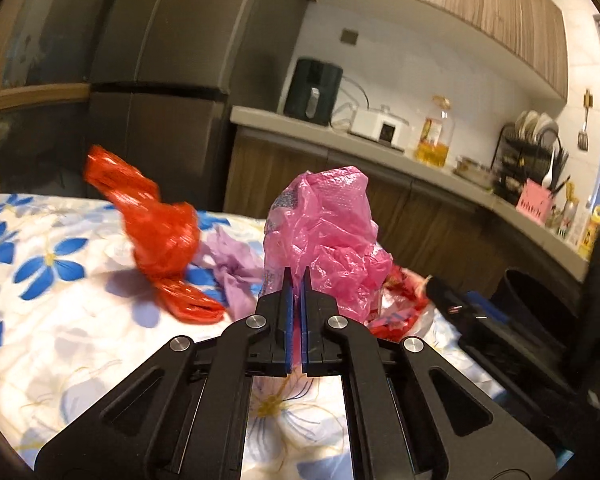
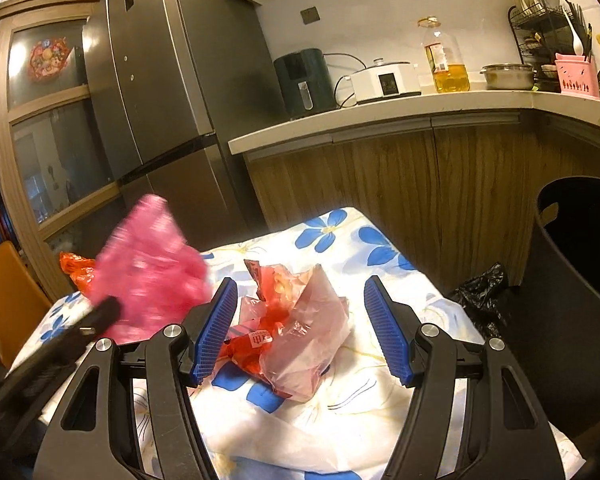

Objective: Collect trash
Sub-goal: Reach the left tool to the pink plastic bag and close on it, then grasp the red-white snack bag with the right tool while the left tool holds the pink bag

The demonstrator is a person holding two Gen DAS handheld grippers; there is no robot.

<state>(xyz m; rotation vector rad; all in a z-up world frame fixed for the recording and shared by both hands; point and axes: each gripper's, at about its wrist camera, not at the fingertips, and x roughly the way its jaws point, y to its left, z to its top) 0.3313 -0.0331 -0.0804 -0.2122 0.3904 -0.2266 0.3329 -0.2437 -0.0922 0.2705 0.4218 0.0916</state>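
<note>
While the left tongs (image 1: pixel 297 276) stand pinched together on a fold of the crumpled pink plastic bag (image 1: pixel 328 228), the bag rises above the flower-print cloth (image 1: pixel 52 264) that covers the counter. Left of the pink bag lies a twisted red plastic bag (image 1: pixel 160 232), blurred in the left wrist view, and between the two sits a wad of lilac paper (image 1: pixel 232 268). To the right of the pink bag, low on the cloth, rests a red-and-clear wrapper bag (image 2: pixel 296 332). The right tongs (image 2: pixel 300 328) stand wide apart, their blue pads (image 2: pixel 216 328) on either side of that wrapper; none of the wrapper is pressed between them. In the right wrist view the pink bag (image 2: pixel 148 276) shows as a blur at the left, with the black finger of the left tongs beneath it. Right of the cloth-covered counter, a dark round bin (image 2: pixel 572 280) stands on the floor, a crumpled black bag (image 2: pixel 480 292) beside its base.
</note>
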